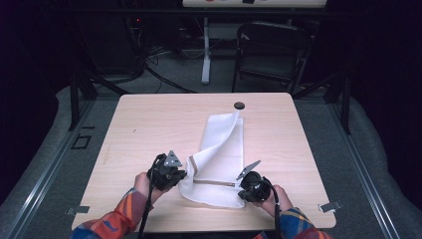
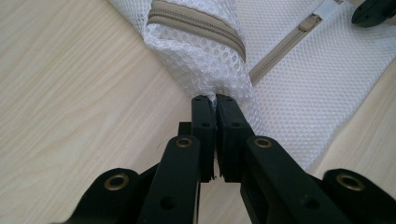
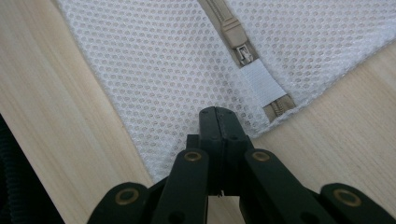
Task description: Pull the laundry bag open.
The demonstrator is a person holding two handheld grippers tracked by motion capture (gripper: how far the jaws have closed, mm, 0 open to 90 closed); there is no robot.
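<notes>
A white mesh bag (image 1: 224, 149) with a tan zipper (image 1: 214, 182) lies on the wooden table (image 1: 149, 124), its far corner curled upward. My left gripper (image 1: 184, 175) is shut on the bag's near left edge, and the mesh (image 2: 201, 70) bunches up from its tips (image 2: 215, 100) with the zipper (image 2: 196, 23) arching over the fold. My right gripper (image 1: 240, 185) is shut at the bag's near right corner. Its tips (image 3: 215, 112) sit over flat mesh (image 3: 163, 70) beside the zipper pull (image 3: 236, 39) and a white tab (image 3: 264, 84). No fabric shows between them.
A small black disc (image 1: 239, 105) sits near the table's far edge, just beyond the bag. A dark folding chair (image 1: 271, 50) and cables stand on the floor behind the table. Bare wood stretches to the bag's left and right.
</notes>
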